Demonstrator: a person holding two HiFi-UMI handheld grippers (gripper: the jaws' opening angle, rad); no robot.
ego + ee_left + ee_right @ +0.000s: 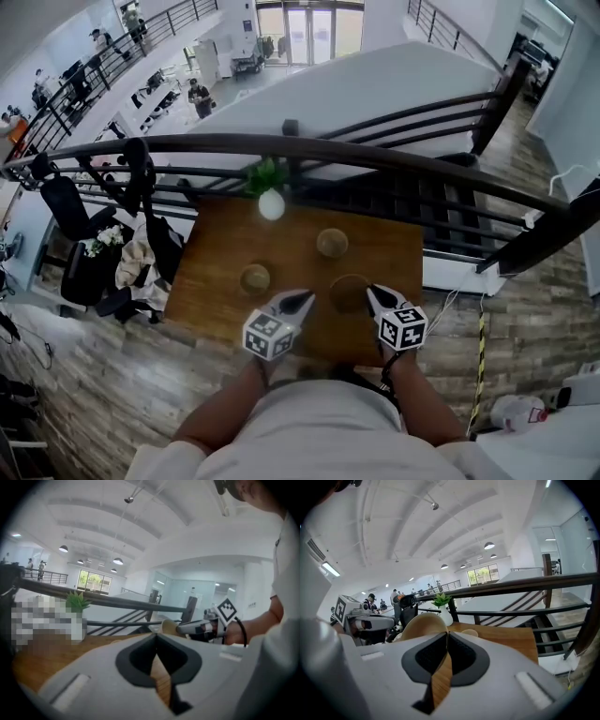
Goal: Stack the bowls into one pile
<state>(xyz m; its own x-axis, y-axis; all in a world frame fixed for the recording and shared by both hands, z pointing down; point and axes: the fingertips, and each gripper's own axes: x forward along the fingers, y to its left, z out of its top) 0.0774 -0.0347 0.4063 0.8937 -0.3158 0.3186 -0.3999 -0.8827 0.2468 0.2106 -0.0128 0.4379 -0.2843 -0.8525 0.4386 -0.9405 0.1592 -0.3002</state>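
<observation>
left gripper and right gripper both clenched, empty; nothing stacked yet
risk: shut right tips, just beside near bowl, could shove it off table edge.

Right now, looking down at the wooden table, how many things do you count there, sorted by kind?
Bowls: 3
Plant in a white vase: 1
Total: 4
</observation>
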